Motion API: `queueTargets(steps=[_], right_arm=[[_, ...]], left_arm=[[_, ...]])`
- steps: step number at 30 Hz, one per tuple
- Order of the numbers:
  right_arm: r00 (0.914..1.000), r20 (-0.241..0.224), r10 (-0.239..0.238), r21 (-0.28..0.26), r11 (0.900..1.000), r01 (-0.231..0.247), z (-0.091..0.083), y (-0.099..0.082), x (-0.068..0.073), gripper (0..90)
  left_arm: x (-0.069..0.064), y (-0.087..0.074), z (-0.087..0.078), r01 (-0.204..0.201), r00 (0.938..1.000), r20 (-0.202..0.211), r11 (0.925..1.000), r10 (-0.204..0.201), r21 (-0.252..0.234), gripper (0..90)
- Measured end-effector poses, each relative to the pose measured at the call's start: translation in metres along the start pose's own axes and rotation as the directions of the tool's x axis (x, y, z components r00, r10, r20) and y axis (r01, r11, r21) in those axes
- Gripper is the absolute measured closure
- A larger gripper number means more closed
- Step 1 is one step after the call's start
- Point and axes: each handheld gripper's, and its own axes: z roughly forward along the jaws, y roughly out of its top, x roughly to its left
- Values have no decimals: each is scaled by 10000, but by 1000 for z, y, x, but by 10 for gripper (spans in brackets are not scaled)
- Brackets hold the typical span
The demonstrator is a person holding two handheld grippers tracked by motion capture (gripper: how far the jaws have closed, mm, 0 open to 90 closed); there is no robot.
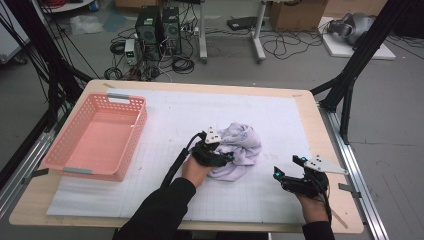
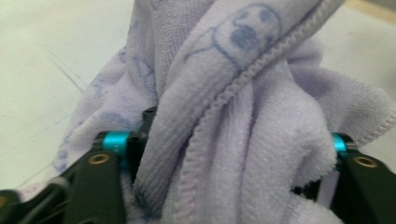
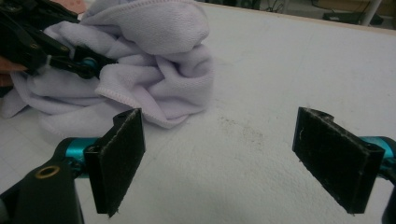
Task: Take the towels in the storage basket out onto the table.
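Lavender towel point(image 1: 237, 150), crumpled into a soft heap, lies on the white gridded mat point(image 1: 280, 120) a little toward five o'clock from the middle of the table point(image 1: 95, 87), seen from the high view.

Nearest the person, at about five o'clock on the table, the right gripper point(image 1: 286, 170) rests in the person's right hand point(image 1: 312, 207) over bare mat. Its jaws stand wide apart with nothing between them; in the right gripper view the two black pads point(image 3: 116, 158) frame plain white mat, and the towel point(image 3: 140, 65) sits beyond them toward eleven o'clock, well apart from the pads.

At about six o'clock, the left hand point(image 1: 195, 172), in a black sleeve point(image 1: 160, 210), carries the left gripper point(image 1: 227, 155) into the near edge of the towel. Seen along the left gripper point(image 2: 224, 154), folds of towel point(image 2: 243, 116) with a stitched hem and a faint blue drawing fill the space between the jaws. The jaws stand fairly wide around the bunched cloth; whether the pads press on it cannot be told, since the cloth hides them.

Farther off, at about nine o'clock, a pink plastic basket point(image 1: 127, 132) sits on the table's left side, well apart from the towel.

Beyond the table's far edge, at twelve o'clock, computer towers point(image 1: 160, 27) and loose cables point(image 1: 182, 64) lie on the grey floor.
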Motion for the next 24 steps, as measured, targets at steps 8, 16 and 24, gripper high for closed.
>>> queueTargets(steps=[8,16,24], right_arm=[[10000,31,-24,14,10000,24,0,0,1,158],[10000,-9,-35,6,10000,35,1,1,2,158],[9999,-165,34,-102,9999,-35,7,3,7,158]], left_arm=[[11,7,-46,325,9987,438,9828,-249,-1815,232],[31,-9,-98,358,9993,222,9561,-307,-2908,217],[41,-38,-129,41,9999,-105,9573,-75,-2891,221]])
